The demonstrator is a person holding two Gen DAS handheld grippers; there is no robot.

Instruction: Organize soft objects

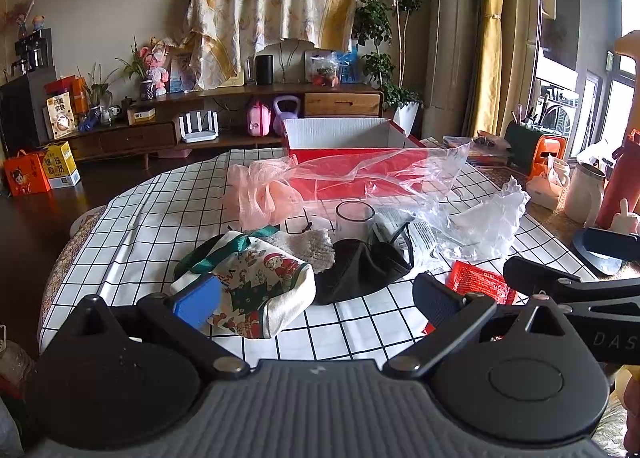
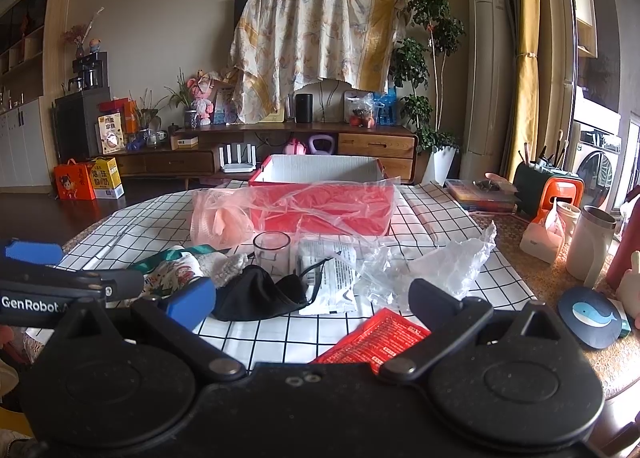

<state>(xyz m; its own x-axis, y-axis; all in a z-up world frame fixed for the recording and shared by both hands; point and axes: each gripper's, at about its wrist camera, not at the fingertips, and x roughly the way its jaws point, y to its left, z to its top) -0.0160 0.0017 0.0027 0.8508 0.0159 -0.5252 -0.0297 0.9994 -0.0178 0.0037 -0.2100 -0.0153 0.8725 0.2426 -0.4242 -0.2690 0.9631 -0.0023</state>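
A checked tablecloth carries a heap of soft things. The Christmas-print pouch with green ribbon lies against my left gripper's blue fingertip pad. My left gripper is open and holds nothing. A black face mask lies to the pouch's right, with a knitted cloth just behind. Further back, a pink mesh puff sits by the open red box. My right gripper is open and empty, just short of the mask, with the pouch to the mask's left.
A glass cup, a white packet, a red sachet and crumpled clear plastic lie among the soft things. A white mug, whale coaster and orange holder crowd the right edge.
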